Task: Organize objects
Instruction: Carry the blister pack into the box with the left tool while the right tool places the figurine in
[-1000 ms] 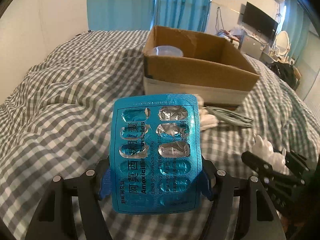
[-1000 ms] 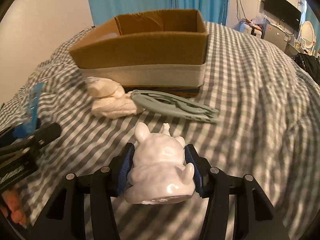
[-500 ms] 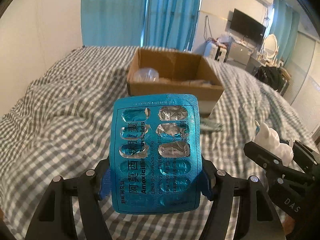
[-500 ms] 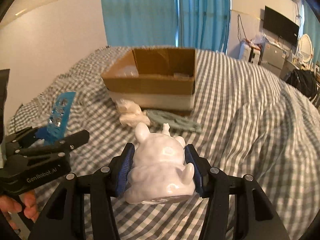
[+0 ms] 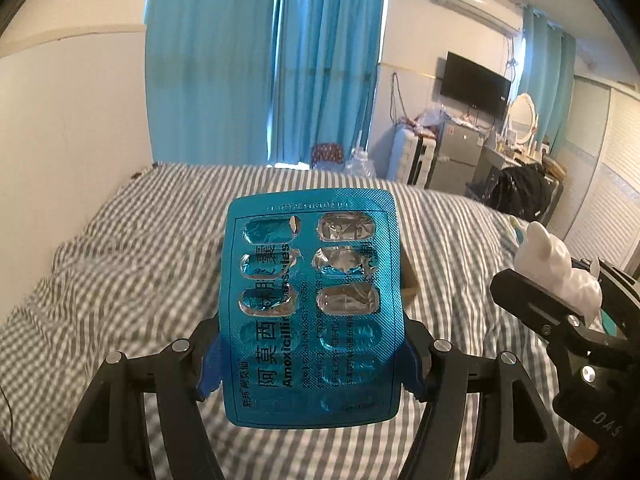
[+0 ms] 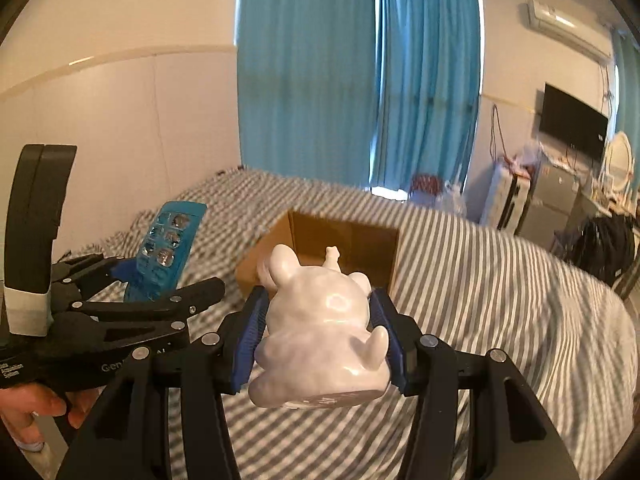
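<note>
Your left gripper point(image 5: 312, 356) is clamped on a flat blue foil blister pack of amoxicillin capsules point(image 5: 310, 312), its blue pads point(image 5: 211, 364) pressing the pack's two long edges so it stands upright above the bed. The upper pockets are torn open and show crumpled silver foil; the lower ones look sealed, though you cannot tell what they contain. The pack hides nearly all of the brown cardboard box point(image 5: 409, 280) behind it, leaving only a sliver at its right edge.

Your right gripper point(image 6: 320, 336) is clenched on a glossy white ceramic animal figurine point(image 6: 320, 328) with rounded ears, held by its flanks, back toward the camera; its face is turned away. In the right wrist view the left gripper point(image 6: 160, 280) hangs just beside it, the two apart, and your hand point(image 6: 32, 408) is cut off at the frame edge.

Beyond the figurine the open-topped box point(image 6: 344, 240) sits on the grey-and-white checked bed cover point(image 6: 480, 280), its inside largely masked by the figurine's head. Bare rumpled cover lies on all sides of it. Farther back hang teal curtains point(image 6: 360, 80).
</note>
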